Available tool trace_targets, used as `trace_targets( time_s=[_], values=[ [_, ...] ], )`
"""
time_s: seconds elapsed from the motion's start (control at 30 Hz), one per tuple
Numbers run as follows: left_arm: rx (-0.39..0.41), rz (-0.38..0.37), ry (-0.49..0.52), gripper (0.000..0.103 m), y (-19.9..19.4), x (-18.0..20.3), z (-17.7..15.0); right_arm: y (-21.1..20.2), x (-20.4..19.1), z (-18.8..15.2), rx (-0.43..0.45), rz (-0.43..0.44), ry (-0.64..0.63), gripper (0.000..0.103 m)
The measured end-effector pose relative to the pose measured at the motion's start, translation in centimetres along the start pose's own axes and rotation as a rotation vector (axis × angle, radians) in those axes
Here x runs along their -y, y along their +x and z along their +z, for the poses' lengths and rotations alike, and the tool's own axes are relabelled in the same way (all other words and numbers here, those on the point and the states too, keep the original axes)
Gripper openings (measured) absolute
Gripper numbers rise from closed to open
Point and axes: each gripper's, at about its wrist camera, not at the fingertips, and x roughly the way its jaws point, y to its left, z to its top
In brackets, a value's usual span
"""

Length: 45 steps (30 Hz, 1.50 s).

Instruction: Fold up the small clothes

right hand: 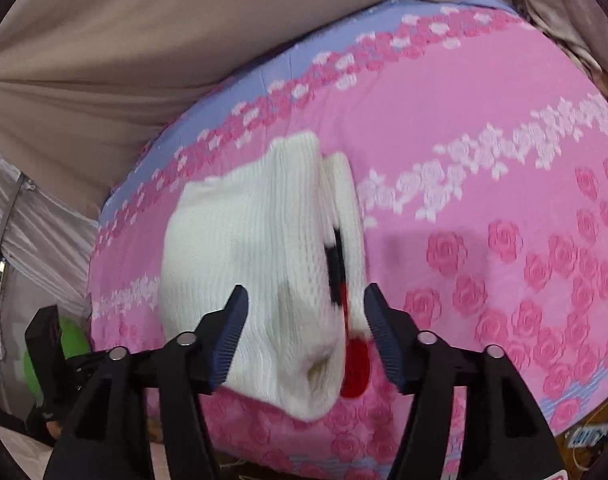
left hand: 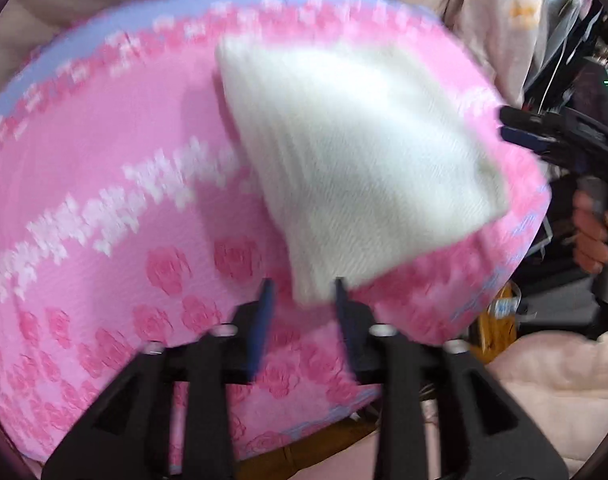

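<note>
Black-framed, blue-padded fingers of the right tool [right hand: 305, 332] stand spread and grasp nothing, straddling the near end of a small white ribbed-knit garment [right hand: 256, 264] lying on a pink rose-patterned cloth [right hand: 483, 152] that covers the table. The left tool [left hand: 302, 312] is likewise released, its tips just at the garment's [left hand: 355, 168] near corner. Judging by its compact, layered shape, the knit appears already folded at least once; a final fold or tidying seems left. Only the right view shows a black-and-red motif [right hand: 343, 320] tucked along one folded edge; only the left view shows the other tool and the hand [left hand: 591, 236] holding it.
</note>
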Motion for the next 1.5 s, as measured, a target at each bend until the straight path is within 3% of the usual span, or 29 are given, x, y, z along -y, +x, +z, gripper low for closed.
trace_targets(
  time_s=[0.03,0.1,0.2,0.27,0.3,0.33,0.4,0.47,0.5,0.57,0.6,0.67,0.73,0.8,0.93,1.0,1.03,1.13,1.23,1.3,1.4,1.43,1.5],
  values=[
    [0.036,-0.002,-0.008,0.052,-0.9,-0.1,0.5,0.7,-0.2,1.5,0.010,0.018,0.006,0.068],
    [0.091,-0.017,-0.031,0.056,-1.6,0.1,2.1,3.2,-0.3,3.4,-0.009,0.002,0.002,0.068],
    [0.106,-0.023,-0.082,0.057,-0.6,-0.5,4.6,8.0,0.0,5.0,-0.100,-0.036,-0.012,0.067],
    [0.095,-0.013,-0.118,0.056,0.9,-1.0,6.0,10.2,-0.6,4.8,-0.157,-0.036,-0.015,0.031],
    [0.068,0.004,-0.137,0.054,2.0,-1.4,6.9,10.3,-1.1,4.9,-0.157,-0.046,-0.026,0.021],
    [0.051,0.016,-0.149,0.052,2.8,-1.6,7.4,9.0,-1.9,5.3,-0.111,-0.012,-0.044,0.018],
    [0.023,0.051,-0.154,0.054,4.2,-1.6,7.7,5.7,-2.9,5.6,-0.029,0.031,-0.067,0.018],
    [0.011,0.044,-0.155,0.055,5.1,-1.7,7.7,4.4,-2.3,5.8,0.017,0.016,-0.067,0.018],
    [-0.002,0.042,-0.156,0.056,5.7,-1.7,7.7,5.4,-1.3,5.7,-0.006,-0.007,-0.056,0.018],
    [-0.022,0.054,-0.144,0.059,6.9,-1.4,7.5,10.1,1.1,4.8,-0.154,-0.098,-0.053,0.024],
    [-0.025,0.069,-0.137,0.059,7.1,-1.2,7.5,10.4,1.8,4.4,-0.142,-0.071,-0.019,0.029],
    [-0.023,0.083,-0.125,0.059,6.9,-1.1,7.7,8.3,1.6,4.6,-0.104,-0.035,0.027,0.029],
    [-0.027,0.079,-0.127,0.059,6.7,-1.4,7.8,4.3,1.1,4.0,-0.010,-0.001,0.047,0.029],
    [-0.033,0.063,-0.135,0.060,6.6,-1.8,7.6,1.4,0.8,2.5,0.007,0.006,0.041,0.029],
    [-0.032,0.064,-0.124,0.064,6.4,-2.0,7.0,1.0,1.0,-2.0,-0.079,-0.052,-0.002,0.020],
    [-0.035,0.063,-0.118,0.067,6.7,-2.1,6.9,3.3,1.8,-4.4,-0.133,-0.153,-0.029,0.020],
    [-0.039,0.058,-0.121,0.068,6.8,-2.2,6.8,4.2,2.6,-5.2,-0.143,-0.163,-0.023,0.024],
    [-0.036,0.060,-0.114,0.068,6.8,-2.2,7.0,3.6,3.1,-5.2,-0.105,-0.126,0.056,0.021],
    [-0.025,0.066,-0.117,0.068,6.3,-2.2,7.0,0.2,0.8,-4.2,-0.026,-0.154,0.002,0.012],
    [-0.014,0.063,-0.120,0.068,5.9,-2.1,6.9,-1.1,-0.9,-3.8,0.009,-0.165,-0.064,0.012],
    [-0.005,0.061,-0.129,0.068,5.7,-2.1,6.7,2.4,-0.9,-4.7,-0.112,-0.188,-0.134,0.011],
    [-0.005,0.053,-0.137,0.068,5.6,-2.2,6.6,4.4,-0.1,-5.7,-0.165,-0.224,-0.154,0.006],
    [0.000,0.050,-0.154,0.066,4.7,-2.4,6.5,4.6,0.4,-6.1,-0.170,-0.223,-0.136,0.005]
  ],
)
